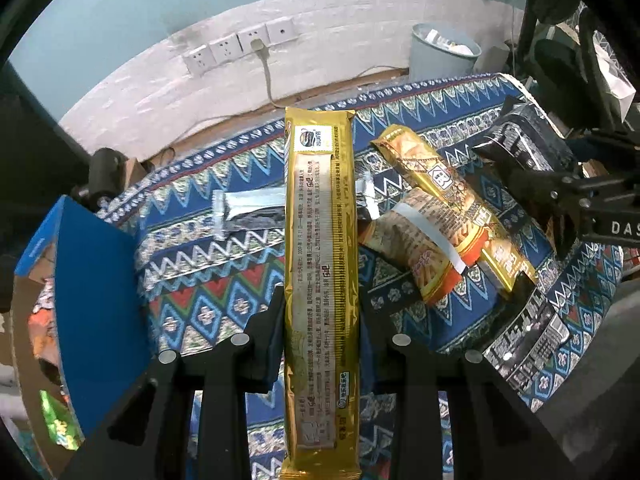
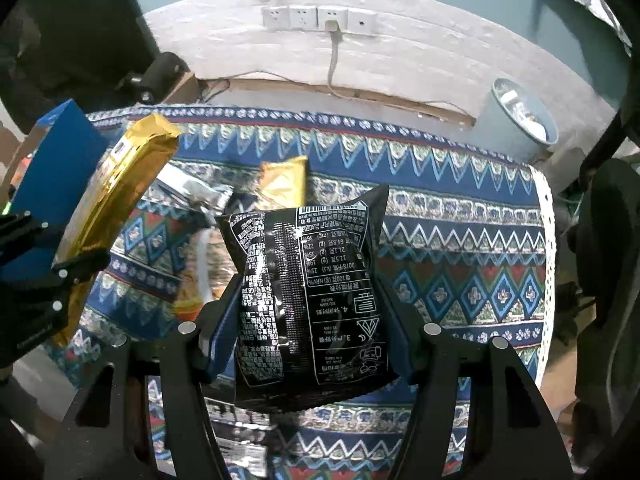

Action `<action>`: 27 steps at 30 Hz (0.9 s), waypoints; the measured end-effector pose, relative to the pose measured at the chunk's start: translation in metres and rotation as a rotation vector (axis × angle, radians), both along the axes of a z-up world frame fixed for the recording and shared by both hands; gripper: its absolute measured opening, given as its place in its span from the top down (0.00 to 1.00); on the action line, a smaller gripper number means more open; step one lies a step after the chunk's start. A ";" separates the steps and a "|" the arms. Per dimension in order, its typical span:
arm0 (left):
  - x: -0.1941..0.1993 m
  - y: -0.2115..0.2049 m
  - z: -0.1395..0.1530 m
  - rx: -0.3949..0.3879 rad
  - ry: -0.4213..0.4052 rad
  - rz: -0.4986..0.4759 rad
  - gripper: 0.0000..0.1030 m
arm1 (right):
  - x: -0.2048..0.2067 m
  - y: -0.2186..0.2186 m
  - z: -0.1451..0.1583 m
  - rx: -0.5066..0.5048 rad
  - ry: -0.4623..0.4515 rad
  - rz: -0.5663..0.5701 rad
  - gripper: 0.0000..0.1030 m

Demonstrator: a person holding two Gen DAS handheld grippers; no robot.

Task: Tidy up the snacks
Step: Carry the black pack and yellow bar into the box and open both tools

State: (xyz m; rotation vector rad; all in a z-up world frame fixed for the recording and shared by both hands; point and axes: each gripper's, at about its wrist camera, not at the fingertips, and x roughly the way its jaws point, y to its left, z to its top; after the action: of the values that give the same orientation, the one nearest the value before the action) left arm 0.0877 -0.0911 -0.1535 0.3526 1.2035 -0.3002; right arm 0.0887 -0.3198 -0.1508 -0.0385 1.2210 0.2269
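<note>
My left gripper (image 1: 320,300) is shut on a long gold snack pack (image 1: 320,240) and holds it above the patterned cloth; the pack also shows in the right wrist view (image 2: 116,200). My right gripper (image 2: 308,292) is shut on a black snack bag (image 2: 312,300) with white print, held above the cloth; the bag and that gripper show at the right of the left wrist view (image 1: 528,148). A blue-sided cardboard box (image 1: 92,300) with snacks inside stands at the left. On the cloth lie an orange-gold pack (image 1: 452,196), another orange pack (image 1: 412,256) and a silver wrapper (image 1: 248,212).
The table is covered with a blue patterned cloth (image 2: 460,240). A black printed bag (image 1: 528,332) lies at the lower right. A grey bin (image 2: 520,120) stands behind the table by the wall, under sockets (image 2: 320,18) with a cable.
</note>
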 end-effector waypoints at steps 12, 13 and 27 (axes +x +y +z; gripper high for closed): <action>-0.015 0.028 0.040 -0.012 -0.073 0.039 0.69 | -0.001 0.034 0.026 0.018 -0.046 0.035 0.39; -0.016 0.031 0.042 -0.012 -0.080 0.044 0.69 | 0.000 0.038 0.029 0.021 -0.049 0.041 0.39; -0.026 0.089 0.084 -0.043 -0.151 0.130 0.69 | 0.003 0.103 0.062 0.077 -0.097 0.125 0.39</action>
State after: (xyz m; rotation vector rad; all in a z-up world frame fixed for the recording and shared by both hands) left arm 0.0615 -0.0024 -0.0692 0.2538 1.0646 -0.1829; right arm 0.0919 -0.2170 -0.0887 -0.0586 1.1134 0.3764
